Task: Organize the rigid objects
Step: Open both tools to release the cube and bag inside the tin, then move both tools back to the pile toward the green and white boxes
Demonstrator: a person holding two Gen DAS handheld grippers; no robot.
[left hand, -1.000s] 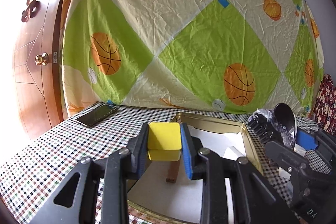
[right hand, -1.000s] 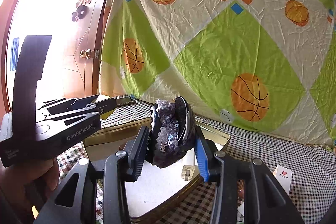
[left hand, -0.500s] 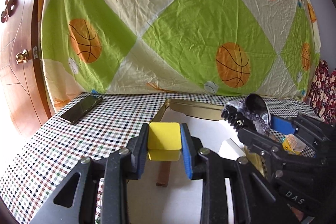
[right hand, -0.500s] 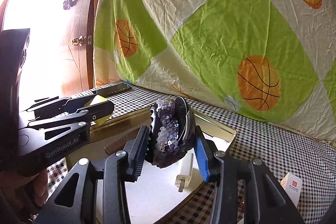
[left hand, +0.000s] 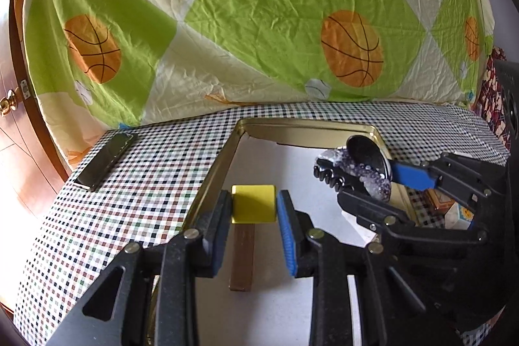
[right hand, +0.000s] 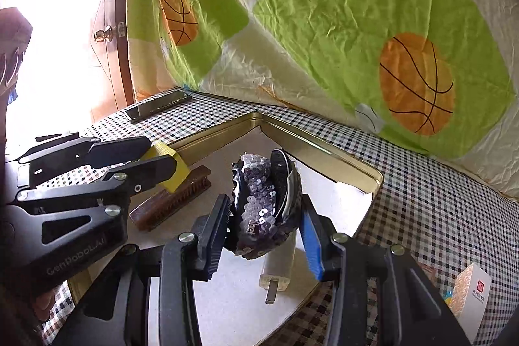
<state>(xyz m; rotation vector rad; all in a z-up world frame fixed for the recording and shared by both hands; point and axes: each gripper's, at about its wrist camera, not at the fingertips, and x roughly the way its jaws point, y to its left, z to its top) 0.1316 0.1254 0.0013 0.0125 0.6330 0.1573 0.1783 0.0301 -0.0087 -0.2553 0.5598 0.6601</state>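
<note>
Over the gold tray (left hand: pixel 214 174), left gripper (left hand: pixel 254 206) clamped on yellow block (left hand: pixel 253 207), pads pressed to both side faces, block held clear of the tray floor. Directly below it, brown wooden bar (left hand: pixel 242 255) lying flat on the white tray floor. In the right wrist view, right gripper (right hand: pixel 265 216) closed around purple sequined hair clip (right hand: pixel 262 209), held above the tray; black comb teeth of the clip seen only from the left wrist view (left hand: pixel 329 177).

Seen only from the right wrist: white charger plug (right hand: pixel 278 268) lying on the tray floor under the clip, prongs toward the camera; bar's bristle-like ribbed side, suggesting a brush; small white card box (right hand: pixel 472 291) on the cloth, outside the tray to the right. Left gripper seen there from the side (right hand: pixel 168 167), block over the bar's far end.

Seen only from the left wrist: small colourful boxes (left hand: pixel 454 209) beyond the tray's right rim, partly hidden behind the right gripper (left hand: pixel 363 174); contents not legible.

Table covered with checked cloth (left hand: pixel 129 184). Dark phone (left hand: pixel 105 159) lying flat near the far left corner, well apart from the tray. Behind, hung sheet (left hand: pixel 259 21) in green and cream with basketball print. At left, wooden door with brass knob (right hand: pixel 105 33), strong daylight beside it.
</note>
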